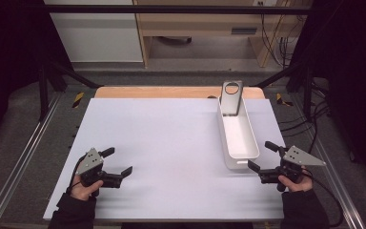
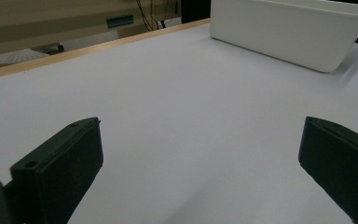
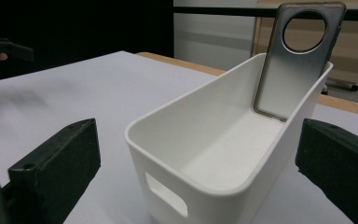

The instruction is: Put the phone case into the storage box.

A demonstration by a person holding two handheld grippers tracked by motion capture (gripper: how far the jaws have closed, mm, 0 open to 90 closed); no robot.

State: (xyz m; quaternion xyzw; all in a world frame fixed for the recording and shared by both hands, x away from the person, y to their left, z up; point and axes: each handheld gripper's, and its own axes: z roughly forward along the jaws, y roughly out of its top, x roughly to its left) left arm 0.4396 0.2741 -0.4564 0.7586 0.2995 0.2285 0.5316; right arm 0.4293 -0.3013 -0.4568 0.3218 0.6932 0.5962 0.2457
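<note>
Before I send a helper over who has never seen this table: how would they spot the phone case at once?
Start at the white table sheet and find the long white bin on its right side, just ahead of the right hand-held gripper. The phone case stands tilted inside the bin's far end, leaning on the end wall and rising above the rim. It is the one grey piece there, with a big round hole near its top.
</note>
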